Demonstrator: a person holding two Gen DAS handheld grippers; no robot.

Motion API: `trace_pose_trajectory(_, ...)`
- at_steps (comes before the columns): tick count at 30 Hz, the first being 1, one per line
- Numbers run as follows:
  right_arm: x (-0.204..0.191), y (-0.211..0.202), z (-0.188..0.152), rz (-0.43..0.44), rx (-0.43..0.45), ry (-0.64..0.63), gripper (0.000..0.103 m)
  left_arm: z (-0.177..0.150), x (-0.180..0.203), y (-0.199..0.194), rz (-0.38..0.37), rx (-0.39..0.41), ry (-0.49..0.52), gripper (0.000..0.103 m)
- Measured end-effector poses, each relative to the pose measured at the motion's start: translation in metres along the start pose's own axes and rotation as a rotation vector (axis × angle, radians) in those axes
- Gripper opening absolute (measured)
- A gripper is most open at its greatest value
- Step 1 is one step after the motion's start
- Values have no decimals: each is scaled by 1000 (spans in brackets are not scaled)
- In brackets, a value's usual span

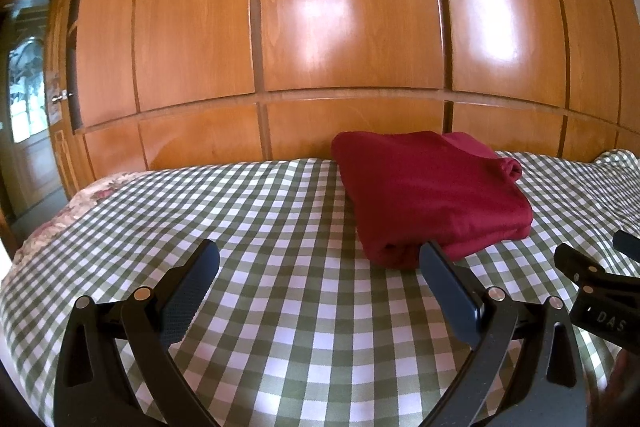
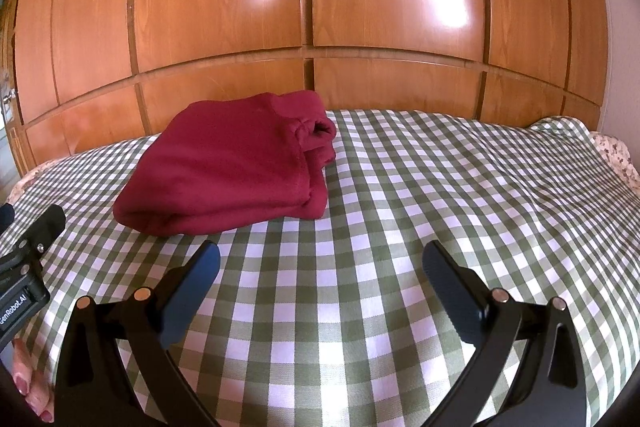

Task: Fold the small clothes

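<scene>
Checked bedspread (image 1: pixel 280 211), folded red garment (image 2: pixel 232 167), wooden wardrobe (image 1: pixel 344 19); left claw (image 1: pixel 320 263), right claw (image 2: pixel 320 263) both spread, empty

Soft matt fleece-like red garment (image 2: pixel 224 163), woven checked cloth bedcover (image 2: pixel 400 227), glossy varnished wood wardrobe (image 1: pixel 340 27), matt black plastic gripper (image 1: pixel 316 267) with ribbed pads (image 1: pixel 188 295), shiny metal pins.

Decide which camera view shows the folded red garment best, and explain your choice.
The right wrist view: the red garment lies whole and unobstructed on the checked bedcover, its stacked folds and rolled end visible. In the left wrist view, a finger of the left tongs overlaps its near edge.
</scene>
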State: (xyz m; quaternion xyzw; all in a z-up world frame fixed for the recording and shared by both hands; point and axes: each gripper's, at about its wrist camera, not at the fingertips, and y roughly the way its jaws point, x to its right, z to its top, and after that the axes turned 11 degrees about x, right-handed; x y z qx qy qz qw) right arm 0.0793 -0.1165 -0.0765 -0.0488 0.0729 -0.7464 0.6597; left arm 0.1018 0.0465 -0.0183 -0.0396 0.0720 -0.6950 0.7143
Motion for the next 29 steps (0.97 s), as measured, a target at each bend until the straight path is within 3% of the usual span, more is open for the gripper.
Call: trace_pose_trajectory(29,0,0,-1,0,-3,2,101,-3,-2,10,-17,-69,-15,99)
